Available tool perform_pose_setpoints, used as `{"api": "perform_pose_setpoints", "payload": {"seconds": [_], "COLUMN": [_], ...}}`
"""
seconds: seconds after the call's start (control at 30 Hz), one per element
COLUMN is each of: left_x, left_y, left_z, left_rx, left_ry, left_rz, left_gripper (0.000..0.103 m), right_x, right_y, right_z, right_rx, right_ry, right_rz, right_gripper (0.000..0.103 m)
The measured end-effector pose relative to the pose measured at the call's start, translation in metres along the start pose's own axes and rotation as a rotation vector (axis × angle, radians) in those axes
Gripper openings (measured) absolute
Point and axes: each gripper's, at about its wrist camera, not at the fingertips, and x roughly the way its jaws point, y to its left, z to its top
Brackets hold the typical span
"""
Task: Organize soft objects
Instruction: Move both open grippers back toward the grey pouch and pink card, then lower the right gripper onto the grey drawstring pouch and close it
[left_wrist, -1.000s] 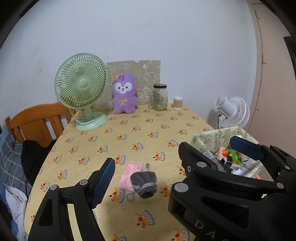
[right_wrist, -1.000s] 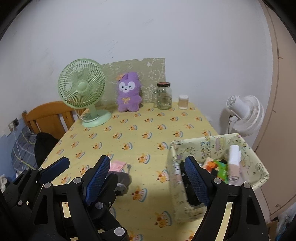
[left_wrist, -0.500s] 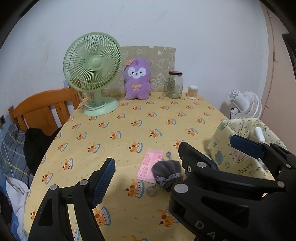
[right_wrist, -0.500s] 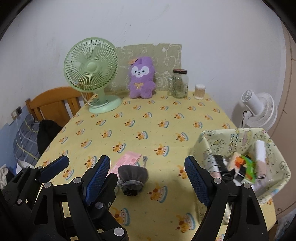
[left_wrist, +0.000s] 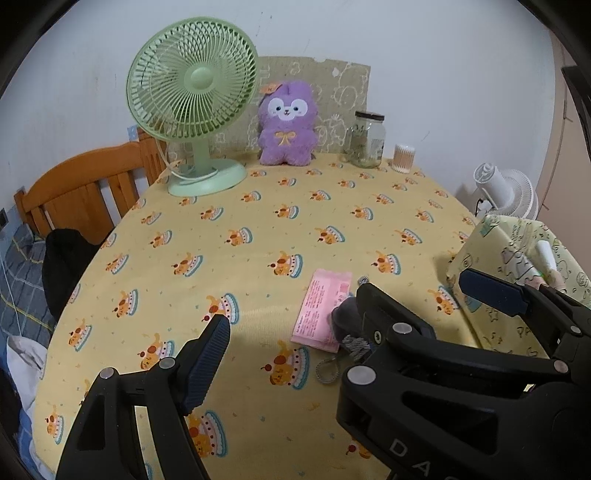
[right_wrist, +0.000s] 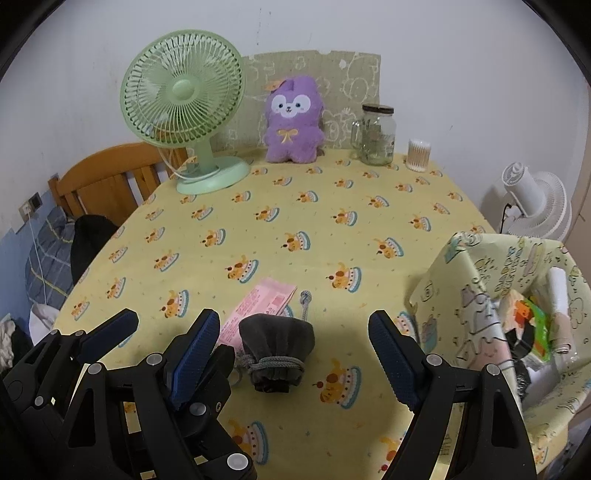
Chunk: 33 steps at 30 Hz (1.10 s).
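Blue-padded jaws of the right gripper (right_wrist: 295, 354) stand wide apart with nothing clamped; the grey pouch (right_wrist: 276, 349) lies on the cloth between them, nearer the left pad, touching neither. Its drawstring neck points toward 6 o'clock. At 11 o'clock from the pouch, partly under it, lies a pink packet (right_wrist: 258, 306), and a small keyring (right_wrist: 305, 297) sits just beside the packet's right edge.

At 9 o'clock in this view the left gripper (left_wrist: 347, 317) shows as black arms and blue pads; its own camera shows its jaws equally spread and empty, above the yellow tablecloth (left_wrist: 258, 229), with the pouch (left_wrist: 345, 317) mostly hidden behind the right gripper's arm and the packet (left_wrist: 321, 310) at 12 o'clock from the gap.

At 3 o'clock from the pouch stands a patterned fabric basket (right_wrist: 476, 295), holding a white roll, something orange and green, and other items too jumbled to tell.

Far across the table, at 12 o'clock, a purple plush (right_wrist: 293, 122) sits upright against a beige board (right_wrist: 351, 81) by the wall. A green fan (right_wrist: 183, 99) stands at 11 o'clock, a glass jar (right_wrist: 376, 134) and a cotton-swab tub (right_wrist: 419, 155) at 1 o'clock.

Beyond the table edge, a wooden chair (right_wrist: 107, 181) is at 10 o'clock and a white fan (right_wrist: 535, 203) at 2 o'clock.
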Motion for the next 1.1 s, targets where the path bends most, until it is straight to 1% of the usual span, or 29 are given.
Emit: {"api": "perform_pose_setpoints", "payload": {"seconds": [0.37, 0.67, 0.73, 0.87, 0.9, 0.93, 1.0, 1.03, 1.1], "left_x": [0.027, 0.048, 0.051, 0.058, 0.059, 0.058, 0.058, 0.058, 0.057], "left_y": [0.011, 0.014, 0.016, 0.017, 0.018, 0.018, 0.017, 0.017, 0.016], "left_z": [-0.002, -0.007, -0.008, -0.011, -0.011, -0.011, -0.011, -0.011, -0.011], "left_rx": [0.004, -0.002, -0.008, -0.015, -0.019, -0.018, -0.016, -0.015, -0.01], "left_ry": [0.077, 0.139, 0.155, 0.184, 0.186, 0.184, 0.186, 0.186, 0.184], "left_rz": [0.029, 0.034, 0.025, 0.014, 0.012, 0.015, 0.017, 0.019, 0.025], "left_gripper": [0.079, 0.079, 0.079, 0.079, 0.079, 0.08, 0.08, 0.08, 0.079], "right_x": [0.033, 0.058, 0.062, 0.068, 0.07, 0.07, 0.071, 0.071, 0.07], "right_y": [0.004, 0.0, -0.001, -0.001, -0.001, 0.0, 0.001, 0.001, 0.0], "right_z": [-0.004, -0.009, -0.009, -0.012, -0.013, -0.014, -0.013, -0.014, -0.014], "right_rx": [0.022, 0.055, 0.066, 0.072, 0.072, 0.071, 0.072, 0.072, 0.075], "right_ry": [0.071, 0.148, 0.165, 0.201, 0.207, 0.207, 0.205, 0.206, 0.206], "right_rz": [0.023, 0.043, 0.061, 0.075, 0.075, 0.078, 0.07, 0.072, 0.072], "right_gripper": [0.085, 0.084, 0.079, 0.074, 0.071, 0.065, 0.06, 0.057, 0.054]}}
